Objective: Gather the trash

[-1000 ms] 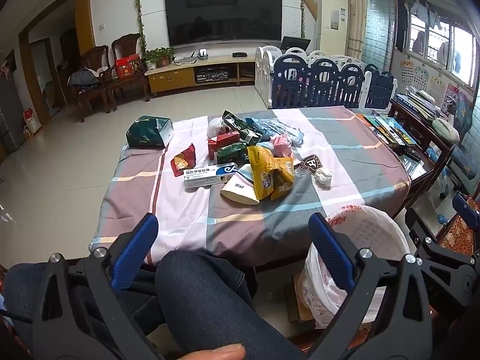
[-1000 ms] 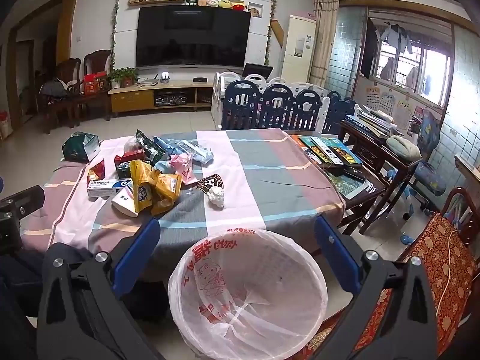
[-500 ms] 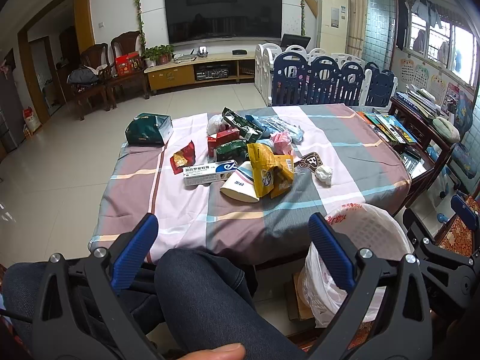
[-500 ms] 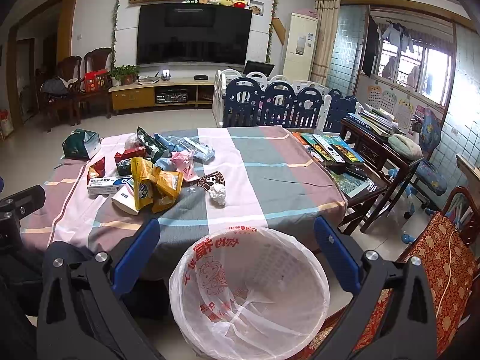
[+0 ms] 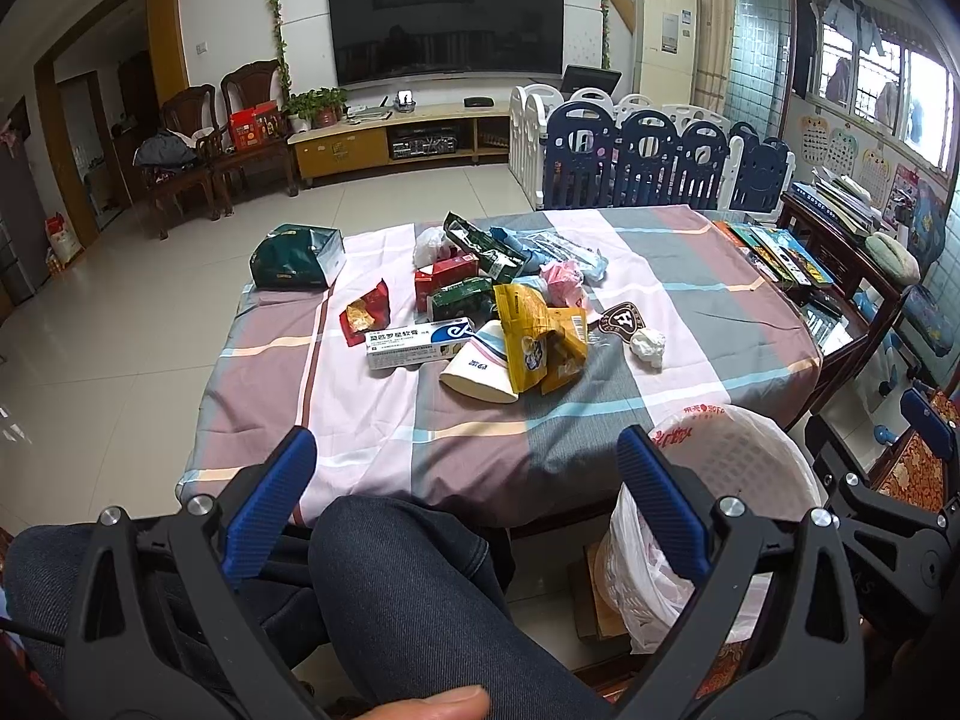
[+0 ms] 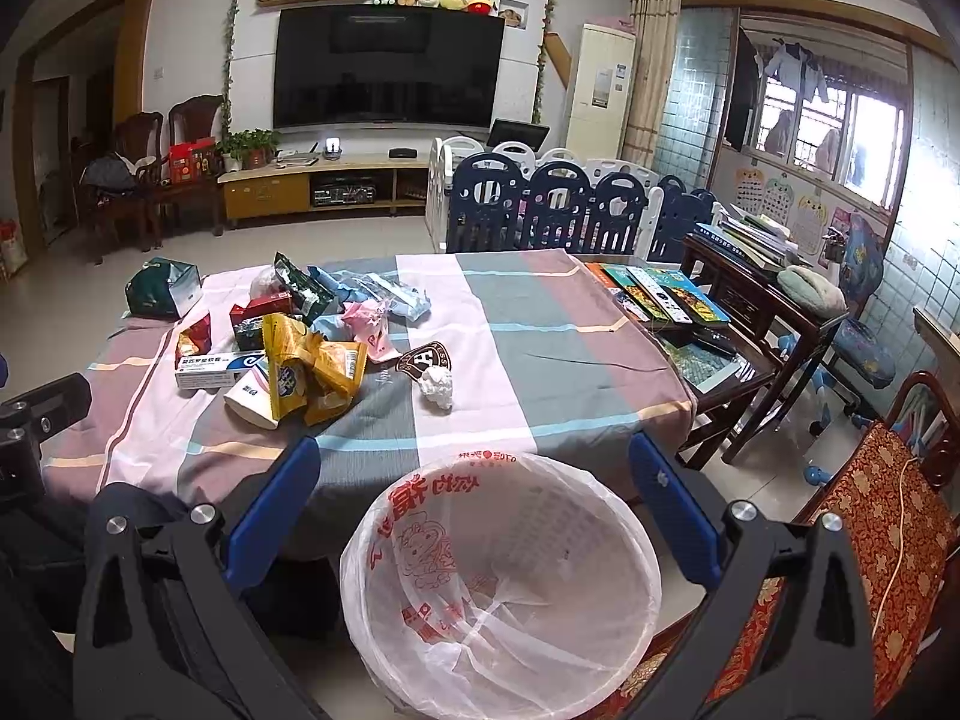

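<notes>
On the table point(image 5: 690, 312), over its striped cloth, the trash lies in one loose heap left of the middle. All of it looks light and thin, so I judge that it will slide on the cloth rather than resist a push. The yellow snack bags point(image 5: 540, 339) are crumpled foil, soft and slippery; a raised fold at the upper edge seems the best place to pinch. The flattened paper cup point(image 5: 477, 373) under them is a little stiffer and can be taken across its rim. The long ointment box point(image 5: 414, 343) is stiff cardboard, and its narrow sides give two flat faces for the fingers. The crumpled white tissue point(image 6: 436, 387) lies alone, nearest to the bin, and it is soft enough to squeeze anywhere. The small red wrapper point(image 5: 365, 318) and the green bag point(image 5: 295, 258) lie more to the far left.

Below the near edge of the table stands the lined waste basket point(image 6: 624, 516), and its bag looks empty. The right gripper point(image 6: 471, 501) hangs above it with the jaws wide apart and nothing between them. The left gripper point(image 5: 465, 495) is also spread open and empty, above the person's knee point(image 5: 408, 588) in dark jeans. Nothing is collected yet.
</notes>
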A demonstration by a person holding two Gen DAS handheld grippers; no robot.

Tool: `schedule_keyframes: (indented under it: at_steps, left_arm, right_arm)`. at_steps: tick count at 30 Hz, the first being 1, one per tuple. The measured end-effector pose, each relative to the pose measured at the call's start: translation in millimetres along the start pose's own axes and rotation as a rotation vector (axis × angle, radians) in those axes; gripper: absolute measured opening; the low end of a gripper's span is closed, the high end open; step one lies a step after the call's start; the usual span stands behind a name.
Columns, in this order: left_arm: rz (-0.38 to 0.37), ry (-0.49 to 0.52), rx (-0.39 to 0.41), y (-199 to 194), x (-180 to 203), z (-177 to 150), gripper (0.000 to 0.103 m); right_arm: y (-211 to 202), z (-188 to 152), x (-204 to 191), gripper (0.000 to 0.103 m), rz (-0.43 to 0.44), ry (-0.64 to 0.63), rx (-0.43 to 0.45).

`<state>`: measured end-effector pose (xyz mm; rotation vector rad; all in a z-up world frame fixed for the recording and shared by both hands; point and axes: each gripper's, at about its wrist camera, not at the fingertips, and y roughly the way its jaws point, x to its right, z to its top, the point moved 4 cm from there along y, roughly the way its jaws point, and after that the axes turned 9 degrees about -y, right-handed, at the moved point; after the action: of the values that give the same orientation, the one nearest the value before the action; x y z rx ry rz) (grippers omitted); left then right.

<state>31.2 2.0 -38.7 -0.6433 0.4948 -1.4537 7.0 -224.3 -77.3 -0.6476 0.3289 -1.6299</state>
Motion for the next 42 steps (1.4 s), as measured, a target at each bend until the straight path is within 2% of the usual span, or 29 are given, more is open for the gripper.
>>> schedule_keyframes:
  at_steps: [11,42]
  left_arm:
    - [0.003,0.006,-0.014,7,2,-9,0.1]
    - [-0.001,-0.007,-0.039,7,0,-6,0.1]
  right_arm:
    - [5,-5,1,0.101,-0.005,0.008,-0.016]
    - [8,-7,-4,0.101,-0.006,-0.003,-0.032]
